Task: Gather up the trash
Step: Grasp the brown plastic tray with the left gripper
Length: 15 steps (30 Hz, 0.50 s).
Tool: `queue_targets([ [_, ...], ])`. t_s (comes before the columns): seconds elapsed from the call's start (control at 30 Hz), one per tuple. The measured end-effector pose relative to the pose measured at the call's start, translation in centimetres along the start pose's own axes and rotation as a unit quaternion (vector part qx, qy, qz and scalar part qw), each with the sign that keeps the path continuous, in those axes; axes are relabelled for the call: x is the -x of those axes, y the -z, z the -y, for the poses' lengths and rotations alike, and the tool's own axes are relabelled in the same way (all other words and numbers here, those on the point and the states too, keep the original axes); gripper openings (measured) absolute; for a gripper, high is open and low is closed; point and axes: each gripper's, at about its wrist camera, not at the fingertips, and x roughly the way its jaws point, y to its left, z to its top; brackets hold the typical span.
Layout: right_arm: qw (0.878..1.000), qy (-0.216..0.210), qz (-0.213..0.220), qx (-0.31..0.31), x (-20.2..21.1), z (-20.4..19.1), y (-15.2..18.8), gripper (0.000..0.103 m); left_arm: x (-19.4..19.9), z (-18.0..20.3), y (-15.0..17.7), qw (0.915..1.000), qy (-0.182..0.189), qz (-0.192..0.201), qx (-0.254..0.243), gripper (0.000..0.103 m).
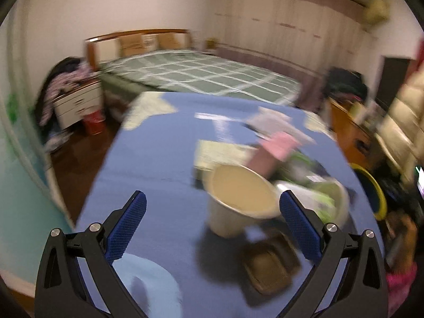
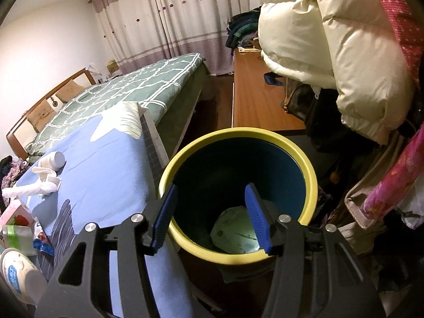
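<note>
My left gripper (image 1: pixel 213 194) stands open and wide over the blue-covered table (image 1: pixel 159 159). A pale paper cup (image 1: pixel 230 222) stands upright just ahead, nearer the right finger, and the pads do not touch it. A brown flat tray (image 1: pixel 267 265) lies in front of the cup; the view is blurred. My right gripper (image 2: pixel 211 185) hangs open over the yellow-rimmed bin (image 2: pixel 238 132) with nothing between its fingers. A pale green packet (image 2: pixel 233 233) lies at the bin's bottom. On the table lie a white bottle (image 2: pixel 54 159) and crumpled tissue (image 2: pixel 34 188).
A pink box (image 1: pixel 275 145) and green wrappers (image 1: pixel 318 185) crowd the table behind the cup. The bin (image 1: pixel 376 185) stands off the table's right edge. A green checked bed (image 2: pixel 132 84), a wooden desk (image 2: pixel 259 100) and a hanging white puffy jacket (image 2: pixel 331 39) surround it.
</note>
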Motion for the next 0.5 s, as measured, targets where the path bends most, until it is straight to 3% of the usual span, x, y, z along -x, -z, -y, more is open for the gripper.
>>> queue_targets([
  [0.13, 1.000, -0.006, 0.000, -0.005, 0.2, 0.3, 0.2, 0.053, -0.6, 3.3, 2.6, 0.9971, 0.031, -0.050, -0.049, 0.099],
  [0.33, 1.000, -0.015, -0.001, -0.002, 0.3, 0.1, 0.3, 0.054, -3.5, 5.8, 5.6, 0.9902, 0.072, -0.105, -0.056, 0.099],
  [0.5, 1.000, -0.020, -0.002, -0.002, 0.4, 0.0, 0.5, 0.054, -6.0, 6.4, 5.6, 0.9895, 0.053, -0.115, -0.071, 0.099],
])
